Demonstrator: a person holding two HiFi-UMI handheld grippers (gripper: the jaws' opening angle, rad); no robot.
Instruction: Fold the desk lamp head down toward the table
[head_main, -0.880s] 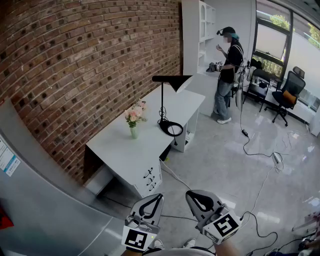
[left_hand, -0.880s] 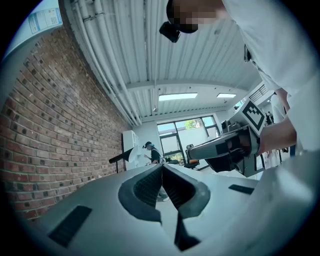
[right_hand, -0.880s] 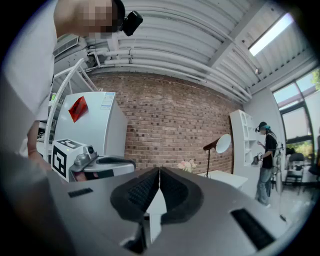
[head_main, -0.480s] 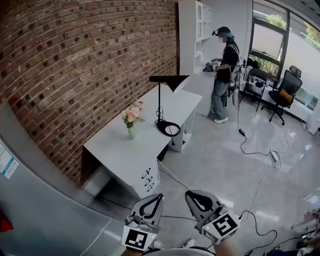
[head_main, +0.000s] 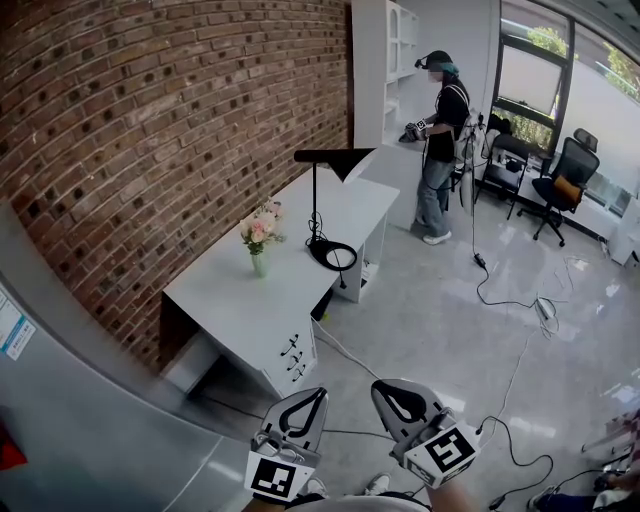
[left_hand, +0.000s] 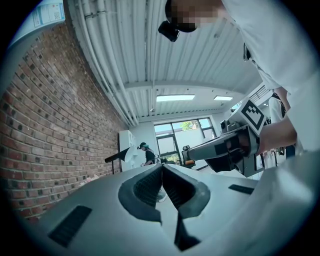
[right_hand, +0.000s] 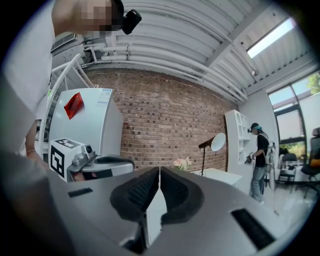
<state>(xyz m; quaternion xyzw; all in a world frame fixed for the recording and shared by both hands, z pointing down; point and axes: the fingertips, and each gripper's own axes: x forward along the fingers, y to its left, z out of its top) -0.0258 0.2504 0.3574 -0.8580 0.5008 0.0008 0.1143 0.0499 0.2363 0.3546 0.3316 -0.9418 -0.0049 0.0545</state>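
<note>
The black desk lamp (head_main: 316, 205) stands upright on the white desk (head_main: 240, 305), its head (head_main: 340, 158) stretched out level at the top of the pole and its ring base (head_main: 334, 255) near the desk's right edge. The lamp also shows far off in the left gripper view, lamp (left_hand: 120, 155), and in the right gripper view, lamp (right_hand: 214, 142). My left gripper (head_main: 318, 394) and right gripper (head_main: 385, 392) hang low over the floor, well short of the desk. Both are shut with nothing between the jaws, left gripper (left_hand: 161, 166), right gripper (right_hand: 159, 170).
A vase of pink flowers (head_main: 258, 236) stands on the desk left of the lamp. A brick wall (head_main: 150, 130) runs behind. A person (head_main: 436, 140) stands by a white shelf unit (head_main: 385, 60). Cables (head_main: 500, 300) trail over the floor, and an office chair (head_main: 565, 185) sits by the window.
The head view has drifted a little, so the desk and lamp sit slightly further left. The person in the background has shifted stance. Both grippers stay shut and in place.
</note>
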